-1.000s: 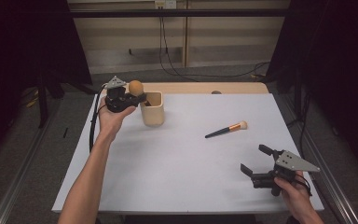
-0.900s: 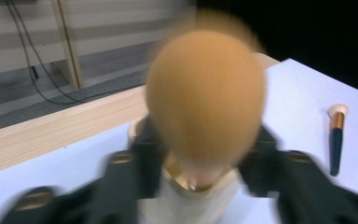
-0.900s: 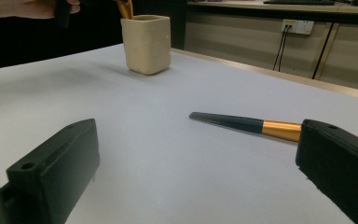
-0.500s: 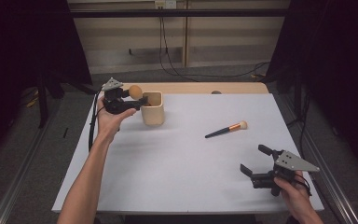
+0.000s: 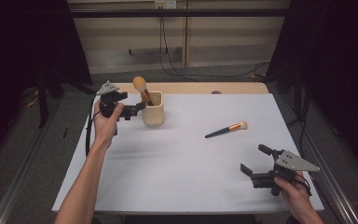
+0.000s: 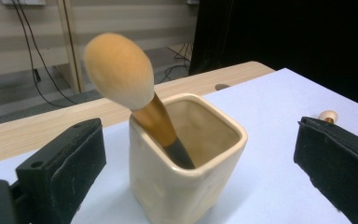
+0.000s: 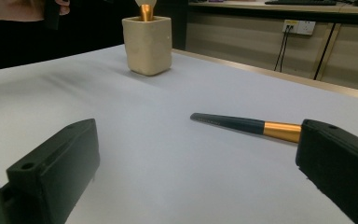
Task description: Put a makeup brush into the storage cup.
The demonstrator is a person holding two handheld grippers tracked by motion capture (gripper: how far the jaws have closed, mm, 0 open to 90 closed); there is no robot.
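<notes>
On a white-topped table (image 5: 168,163) with a wooden far edge, a cream square ceramic cup (image 5: 152,115) stands near the far left corner, holding a large makeup brush (image 5: 142,89) with an orange-tan head, which leans up and to the left out of the cup. The left gripper (image 5: 137,108), held in the person's left hand (image 5: 105,122), sits just beside the cup on its left, jaws spread wide and empty; in the left gripper view the cup stands between the two black jaws without touching either. A second, smaller makeup brush (image 5: 226,130) with a dark handle and gold ferrule lies flat on the table right of centre, well apart from the cup. The right gripper (image 5: 254,160), in the person's right hand (image 5: 294,195), rests near the front right corner, jaws likewise apart and holding nothing, pointed toward the lying brush.
</notes>
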